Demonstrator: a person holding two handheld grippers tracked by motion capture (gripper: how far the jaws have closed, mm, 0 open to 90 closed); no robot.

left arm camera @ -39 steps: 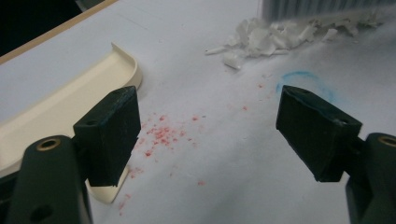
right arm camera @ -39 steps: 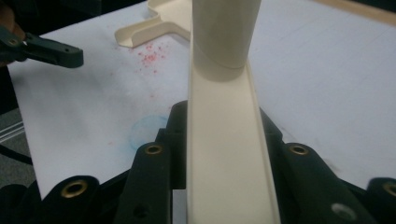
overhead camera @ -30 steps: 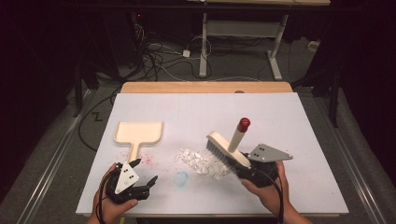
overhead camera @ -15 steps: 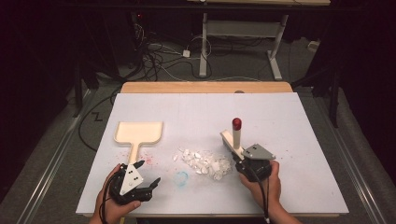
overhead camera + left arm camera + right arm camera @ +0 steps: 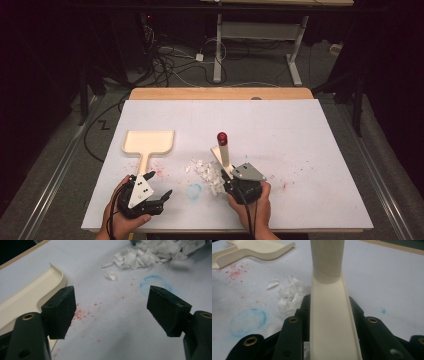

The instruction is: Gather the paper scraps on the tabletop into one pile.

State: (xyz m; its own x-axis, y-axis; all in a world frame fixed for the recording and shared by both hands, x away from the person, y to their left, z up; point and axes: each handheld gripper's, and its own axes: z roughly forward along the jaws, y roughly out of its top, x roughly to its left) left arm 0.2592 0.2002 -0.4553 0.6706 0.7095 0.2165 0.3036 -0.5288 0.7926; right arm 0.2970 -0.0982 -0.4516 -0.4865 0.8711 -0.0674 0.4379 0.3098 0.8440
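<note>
My right gripper is shut on a cream brush with a red-tipped handle that points up and away. The brush head sits low at the right edge of a pile of white paper scraps. In the right gripper view the brush runs up between the closed jaws, with scraps just to its left. A cream dustpan lies flat at the left, its handle toward me. My left gripper rests open near that handle's end; its jaws hold nothing, and the dustpan lies beside the left jaw.
A blue chalk ring is drawn on the white board between the two grippers, and red speckles mark the board near the dustpan handle. A wooden strip edges the far side. Cables and a desk frame stand on the dark floor beyond.
My right gripper has carried the brush left and toward the near edge, lower down, and the brush now stands more upright against the scrap pile. The left gripper has stayed put.
</note>
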